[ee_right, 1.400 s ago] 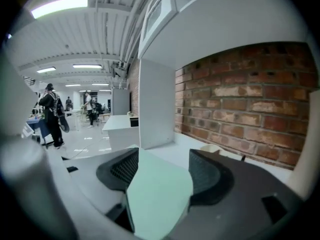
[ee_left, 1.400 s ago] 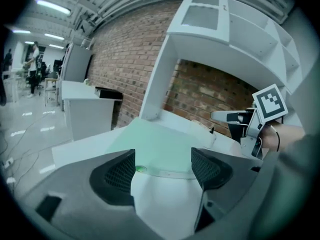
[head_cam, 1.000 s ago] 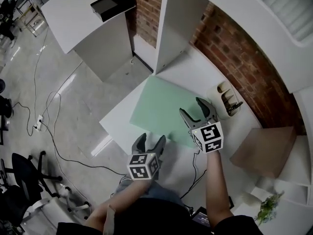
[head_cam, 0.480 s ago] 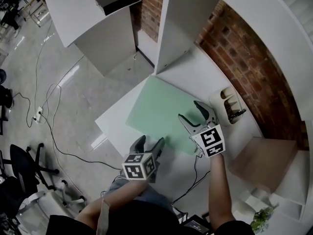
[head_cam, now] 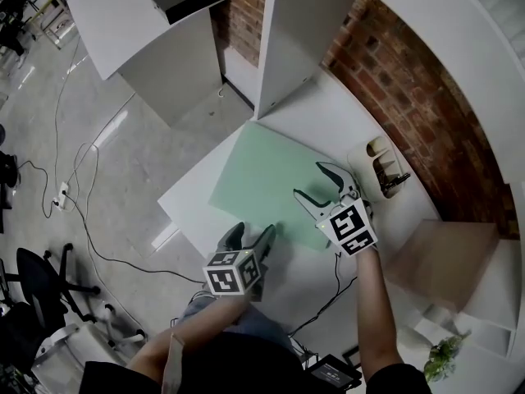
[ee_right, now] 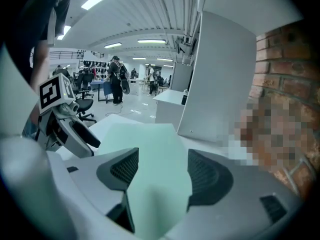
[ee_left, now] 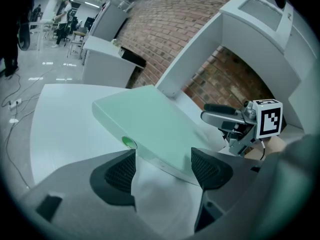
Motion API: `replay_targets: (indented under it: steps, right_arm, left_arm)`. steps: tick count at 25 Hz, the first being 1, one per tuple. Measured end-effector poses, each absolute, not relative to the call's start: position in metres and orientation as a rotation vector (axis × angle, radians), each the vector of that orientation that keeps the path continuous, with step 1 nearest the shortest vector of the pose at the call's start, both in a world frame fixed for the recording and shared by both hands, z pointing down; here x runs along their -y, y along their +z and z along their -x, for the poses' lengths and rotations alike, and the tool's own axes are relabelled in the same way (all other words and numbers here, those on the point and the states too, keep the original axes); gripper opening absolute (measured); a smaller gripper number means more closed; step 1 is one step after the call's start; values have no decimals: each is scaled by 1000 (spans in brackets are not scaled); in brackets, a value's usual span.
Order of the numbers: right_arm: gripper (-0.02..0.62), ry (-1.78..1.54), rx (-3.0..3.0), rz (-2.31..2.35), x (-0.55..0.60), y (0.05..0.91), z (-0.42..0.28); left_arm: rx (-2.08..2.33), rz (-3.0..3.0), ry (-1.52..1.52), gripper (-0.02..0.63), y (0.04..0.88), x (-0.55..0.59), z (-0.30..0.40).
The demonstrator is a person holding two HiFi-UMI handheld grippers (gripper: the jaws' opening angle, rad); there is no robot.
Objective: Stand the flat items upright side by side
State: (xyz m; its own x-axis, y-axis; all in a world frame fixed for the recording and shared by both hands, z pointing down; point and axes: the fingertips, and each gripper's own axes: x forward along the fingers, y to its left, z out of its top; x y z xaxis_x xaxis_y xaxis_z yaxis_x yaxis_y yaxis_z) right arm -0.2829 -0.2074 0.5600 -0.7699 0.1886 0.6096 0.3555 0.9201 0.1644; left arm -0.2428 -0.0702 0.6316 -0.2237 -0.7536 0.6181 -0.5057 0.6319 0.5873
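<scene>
A pale green flat board (head_cam: 267,179) lies flat on the white table (head_cam: 193,199). My left gripper (head_cam: 251,238) stands open at the board's near edge, its jaws either side of the edge without touching it. In the left gripper view the board (ee_left: 145,124) carries a small green round sticker (ee_left: 129,143) just ahead of my left gripper (ee_left: 162,166). My right gripper (head_cam: 310,180) hangs open over the board's right part, nothing between its jaws. The right gripper view looks along the board (ee_right: 150,149) past my right gripper (ee_right: 161,170).
A white desk organiser (head_cam: 381,167) with tools stands at the table's right, by the brick wall (head_cam: 410,97). A tall white panel (head_cam: 291,39) rises behind the board. A brown box (head_cam: 443,257) sits at the near right. A black cable (head_cam: 332,290) trails off the front edge.
Both grippers have rolled a little in place, the right one more. Neither has taken hold of anything, and the board lies as before.
</scene>
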Motion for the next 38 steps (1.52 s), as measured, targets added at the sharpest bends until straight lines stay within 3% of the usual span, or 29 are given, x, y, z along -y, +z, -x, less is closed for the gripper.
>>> replay_targets:
  steps: [4, 11, 20, 26, 38]
  right_arm:
    - [293, -397, 2520, 311, 208, 527, 270]
    - [293, -158, 2806, 55, 199, 449, 203]
    - [293, -537, 2639, 129, 196, 359, 118]
    - [293, -577, 2587, 207, 210, 378, 167]
    - [293, -499, 2290, 515, 226, 521, 291]
  left_arm:
    - [1891, -1048, -310, 327, 626, 72, 241]
    - [1963, -1170, -280, 327, 601, 56, 239]
    - [1981, -1190, -343, 327, 590, 50, 223]
    - [1949, -1172, -372, 327, 591, 58, 217]
    - [1867, -1028, -439, 327, 615, 62, 234]
